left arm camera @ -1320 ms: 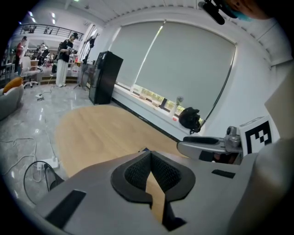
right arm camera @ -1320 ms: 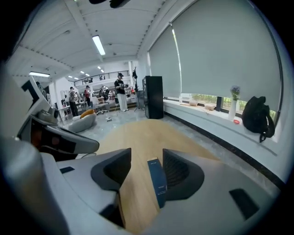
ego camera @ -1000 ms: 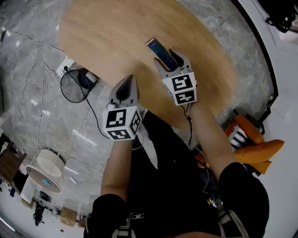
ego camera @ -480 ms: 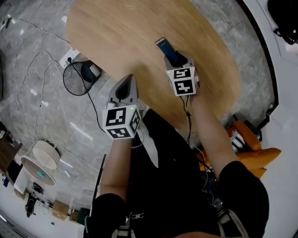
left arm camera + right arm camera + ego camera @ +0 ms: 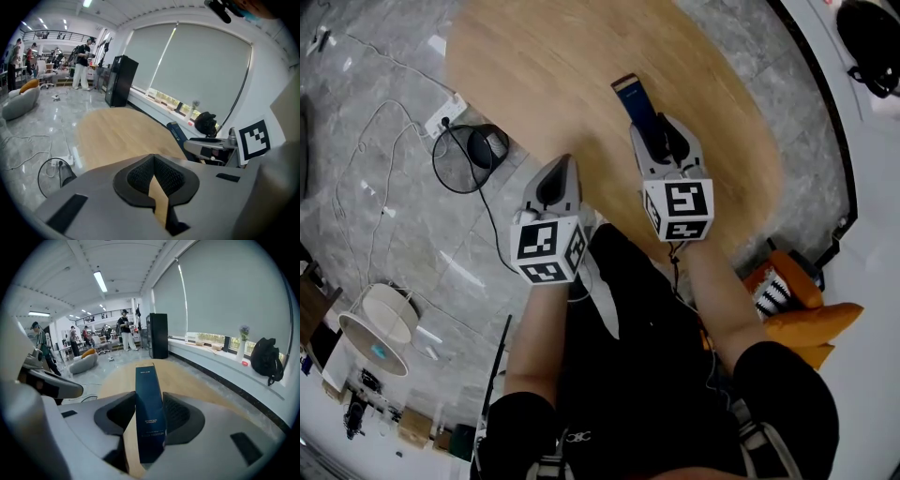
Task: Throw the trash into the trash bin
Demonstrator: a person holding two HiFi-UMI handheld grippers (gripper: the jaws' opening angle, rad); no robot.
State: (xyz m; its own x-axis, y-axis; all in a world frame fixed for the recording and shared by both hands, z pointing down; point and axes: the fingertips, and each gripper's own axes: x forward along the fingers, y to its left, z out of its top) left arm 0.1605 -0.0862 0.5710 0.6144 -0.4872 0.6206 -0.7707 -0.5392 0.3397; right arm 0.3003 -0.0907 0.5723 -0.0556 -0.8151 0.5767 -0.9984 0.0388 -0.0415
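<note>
A long dark blue box (image 5: pixel 632 99) sticks forward out of my right gripper (image 5: pixel 659 131), which is shut on it and holds it up over the oval wooden table (image 5: pixel 553 66). In the right gripper view the box (image 5: pixel 149 404) stands clamped between both pads, its far end pointing over the tabletop. My left gripper (image 5: pixel 553 171) hangs at the table's near edge, shut and empty; its tips (image 5: pixel 153 159) meet with only wood showing behind them. A round black wire bin (image 5: pixel 469 157) stands on the floor left of the table.
A white power strip (image 5: pixel 448 112) and loose cables lie on the grey floor by the bin. A round white object (image 5: pixel 377 333) sits at lower left, orange cushions (image 5: pixel 802 314) at right. A black backpack (image 5: pixel 266 363) rests on the windowsill.
My right gripper closed on the blue box and lifted it off the table, coming up toward the head camera. The left gripper shifted only slightly.
</note>
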